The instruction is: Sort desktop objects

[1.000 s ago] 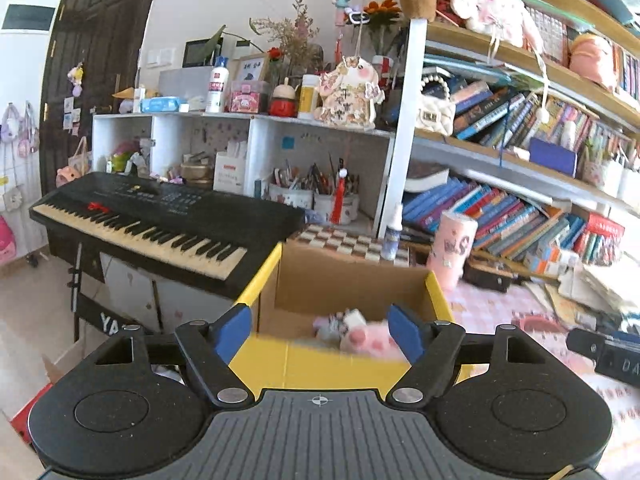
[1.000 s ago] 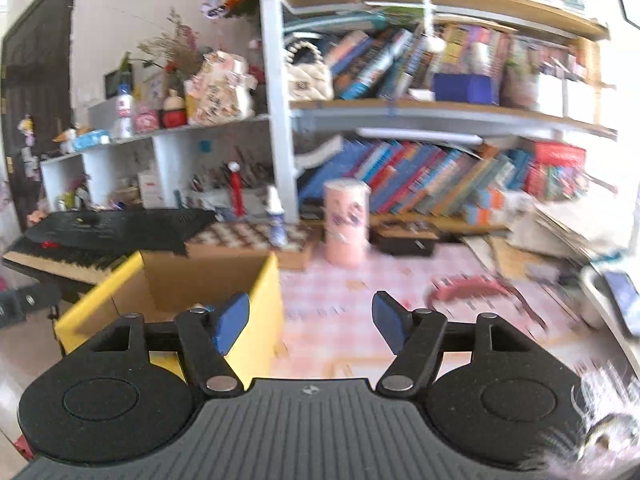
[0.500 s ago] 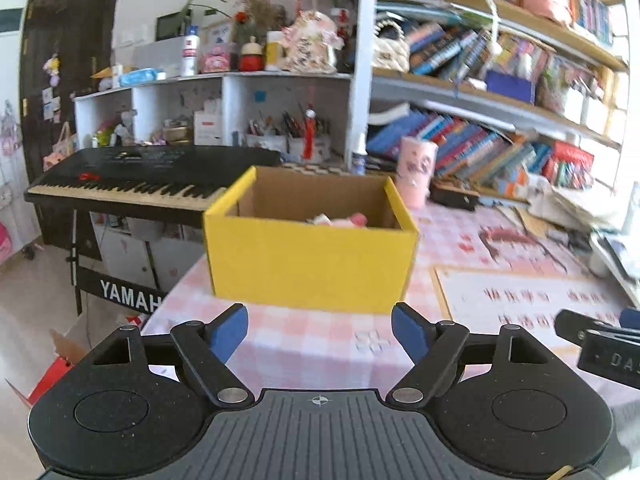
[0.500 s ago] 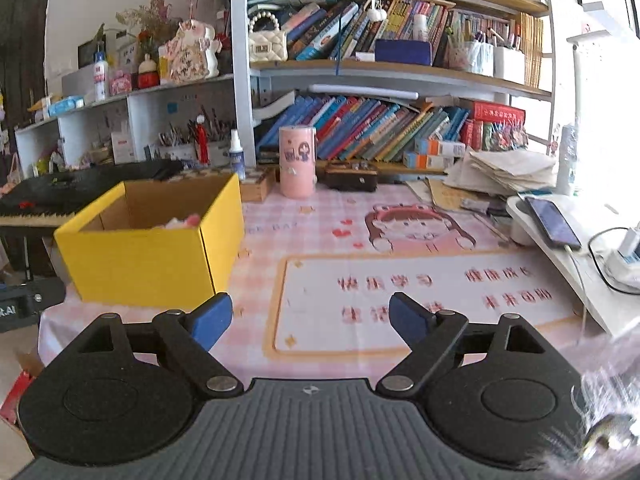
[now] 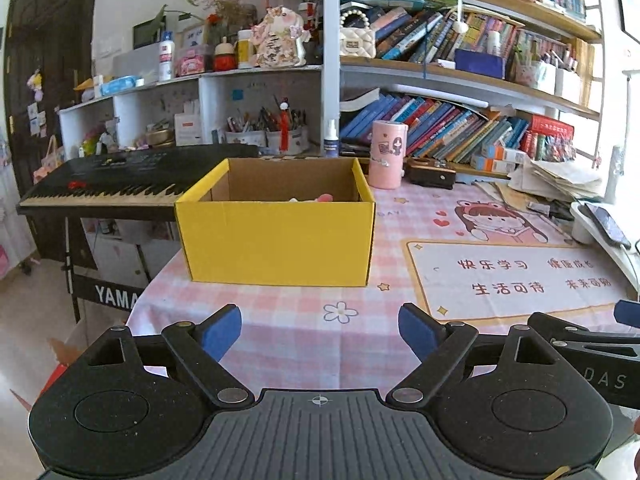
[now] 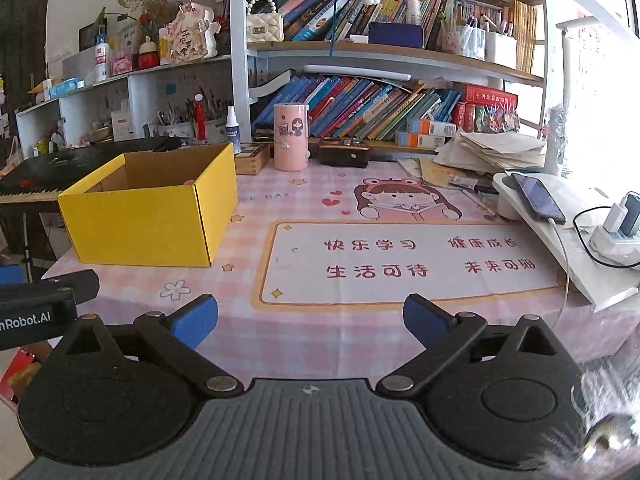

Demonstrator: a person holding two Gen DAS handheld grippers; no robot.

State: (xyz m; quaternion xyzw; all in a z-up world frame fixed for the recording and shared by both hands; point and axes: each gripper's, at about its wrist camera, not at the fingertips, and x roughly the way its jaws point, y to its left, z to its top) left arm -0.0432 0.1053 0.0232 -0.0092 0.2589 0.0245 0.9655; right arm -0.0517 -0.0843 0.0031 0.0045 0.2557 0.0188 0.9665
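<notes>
A yellow cardboard box [image 5: 276,240] stands open-topped on the pink checked desk mat [image 5: 312,320], toward the desk's left end; it is also in the right wrist view as the yellow box [image 6: 148,216]. A pink item [image 5: 324,198] peeks over its rim inside. My left gripper [image 5: 320,330] hangs near the desk's front edge, well short of the box, its jaws opening with nothing between them. My right gripper [image 6: 310,320] is over the mat's front, jaws opening wide and empty.
A pink cylinder cup [image 6: 291,137], a spray bottle [image 6: 232,128] and a dark case [image 6: 343,153] stand before the bookshelf. A phone on a white stand [image 6: 536,200] and a charger [image 6: 618,224] lie right. A black keyboard [image 5: 120,184] sits left of the desk.
Both grippers have pulled back from over the box toward the desk's front edge and opened wider. The box now stands farther off, its contents mostly hidden by its wall.
</notes>
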